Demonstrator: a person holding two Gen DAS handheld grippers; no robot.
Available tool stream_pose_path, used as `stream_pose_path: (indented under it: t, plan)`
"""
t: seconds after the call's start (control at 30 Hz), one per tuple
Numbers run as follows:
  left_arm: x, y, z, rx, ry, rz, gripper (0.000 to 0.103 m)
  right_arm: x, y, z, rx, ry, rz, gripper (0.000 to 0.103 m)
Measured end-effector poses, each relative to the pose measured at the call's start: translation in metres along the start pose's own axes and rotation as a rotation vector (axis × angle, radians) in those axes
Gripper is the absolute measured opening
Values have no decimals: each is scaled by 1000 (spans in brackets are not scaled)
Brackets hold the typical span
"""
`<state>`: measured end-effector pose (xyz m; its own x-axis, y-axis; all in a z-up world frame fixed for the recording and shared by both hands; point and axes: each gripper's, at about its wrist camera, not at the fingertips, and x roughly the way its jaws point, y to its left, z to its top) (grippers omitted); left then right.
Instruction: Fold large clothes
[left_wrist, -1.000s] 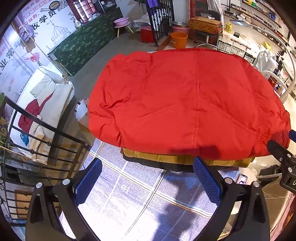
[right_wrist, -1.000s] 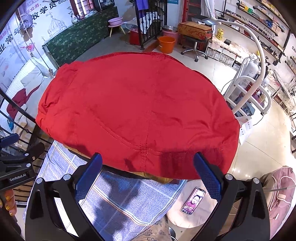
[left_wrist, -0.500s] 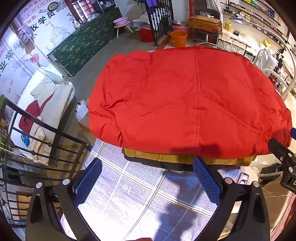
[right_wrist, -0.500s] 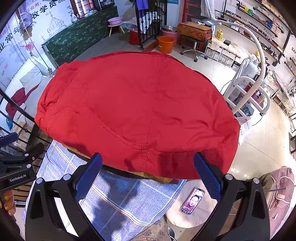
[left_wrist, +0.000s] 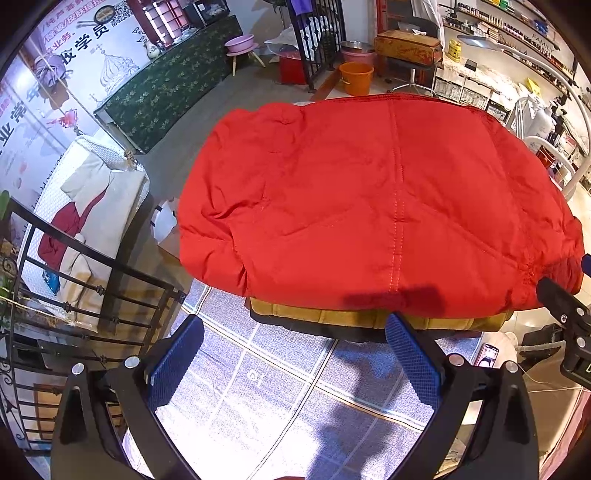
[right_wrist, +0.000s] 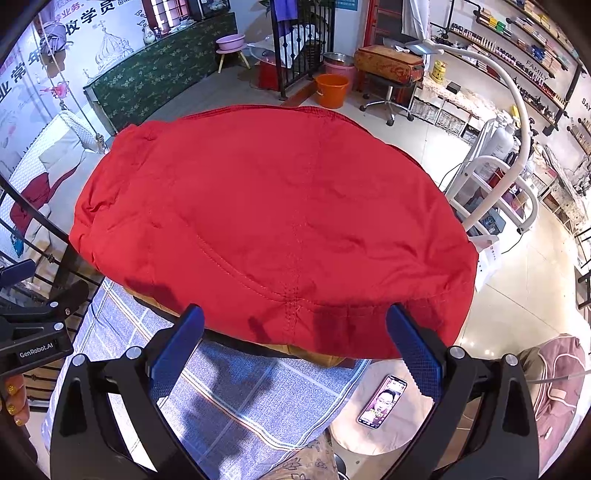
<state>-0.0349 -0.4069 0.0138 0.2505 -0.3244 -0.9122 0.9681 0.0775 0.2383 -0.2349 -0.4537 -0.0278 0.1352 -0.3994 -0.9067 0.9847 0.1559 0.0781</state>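
The left gripper (left_wrist: 293, 363) stands wide open at the bottom of the frame, over a blue checked cloth (left_wrist: 295, 387). In the centre, a red padded jacket (left_wrist: 369, 206) lies folded, covering a mustard garment (left_wrist: 351, 317).

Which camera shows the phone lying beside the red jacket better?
The right wrist view: the phone lies whole on a round pale surface, its lit screen showing a face. The left wrist view catches only a small part of it at the edge, behind the tool's frame.
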Motion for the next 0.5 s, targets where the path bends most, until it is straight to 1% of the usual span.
stream_pose_path:
  t: [0.5]
  plan:
    - [-1,-2,-1,11,-18,10,97,4,0,5,-16,1,-8,97]
